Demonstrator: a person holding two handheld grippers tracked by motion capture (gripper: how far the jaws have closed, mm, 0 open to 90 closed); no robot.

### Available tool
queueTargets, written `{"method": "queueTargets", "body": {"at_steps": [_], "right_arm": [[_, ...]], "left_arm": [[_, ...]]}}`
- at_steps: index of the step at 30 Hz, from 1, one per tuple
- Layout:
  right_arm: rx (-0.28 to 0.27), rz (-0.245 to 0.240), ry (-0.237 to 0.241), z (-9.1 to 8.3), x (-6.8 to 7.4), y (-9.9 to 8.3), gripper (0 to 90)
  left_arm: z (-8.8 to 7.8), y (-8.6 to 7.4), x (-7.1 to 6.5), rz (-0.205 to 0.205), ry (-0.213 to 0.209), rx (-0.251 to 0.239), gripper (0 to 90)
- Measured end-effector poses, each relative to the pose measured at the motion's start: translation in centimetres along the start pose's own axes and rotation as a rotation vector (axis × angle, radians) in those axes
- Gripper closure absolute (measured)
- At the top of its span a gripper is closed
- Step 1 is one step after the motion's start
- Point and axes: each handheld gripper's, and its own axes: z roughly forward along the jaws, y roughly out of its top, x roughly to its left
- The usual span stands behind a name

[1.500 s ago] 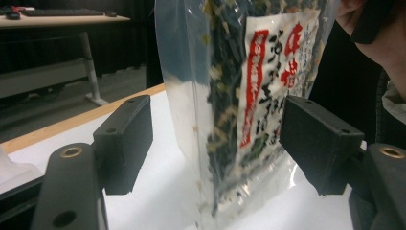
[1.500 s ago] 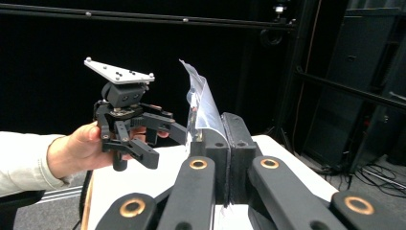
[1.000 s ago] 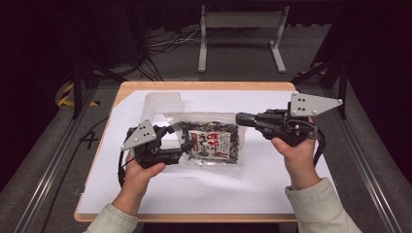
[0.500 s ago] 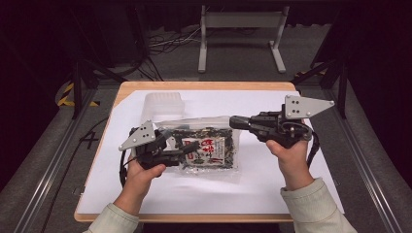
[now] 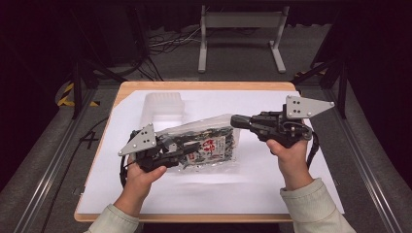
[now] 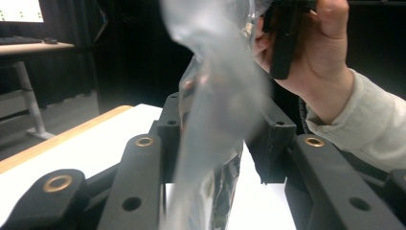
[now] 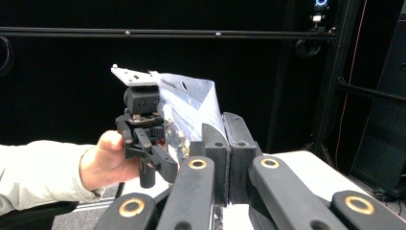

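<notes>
bag (image 5: pixel 206 145): mid worktop (image 5: pixel 204 86), on the sheet (image 5: pixel 272 189)
left hand-held gripper (image 5: pixel 180 151): at bag's left end
right hand-held gripper (image 5: pixel 237 121): at bag's far-right corner
container (image 5: pixel 163 104): behind bag, far-left of sheet

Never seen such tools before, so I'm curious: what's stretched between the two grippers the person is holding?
A clear plastic snack bag spans them in the high view: the right gripper pinches one end, the left gripper takes the other.

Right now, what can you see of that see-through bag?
The bag is clear, crinkly plastic with dark bits inside and a white label with red and black print. It is held off the white sheet, tilted. The right tool pinches its upper corner; the left tool, jaws just closing, grips its other end.
</notes>
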Motion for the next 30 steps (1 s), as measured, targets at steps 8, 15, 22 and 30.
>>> {"method": "queueTargets", "body": {"at_steps": [8,15,22,30], "right_arm": [[0.010,-0.008,-0.038,-0.07,-0.22,-0.30,87.3],[0.049,-0.051,-0.074,0.07,0.04,-0.06,87.5],[0.060,-0.051,-0.082,0.10,0.06,0.07,87.7],[0.071,-0.052,-0.118,-0.16,0.01,0.15,78.5]], "left_arm": [[0.01,0.12,-0.01,0.000,-0.028,0.029,68.9],[0.11,0.22,0.18,-0.002,-0.032,0.055,69.1],[0.18,0.24,0.36,-0.026,-0.058,0.068,70.0],[0.41,0.72,0.18,-0.017,-0.055,0.074,71.9]]}}
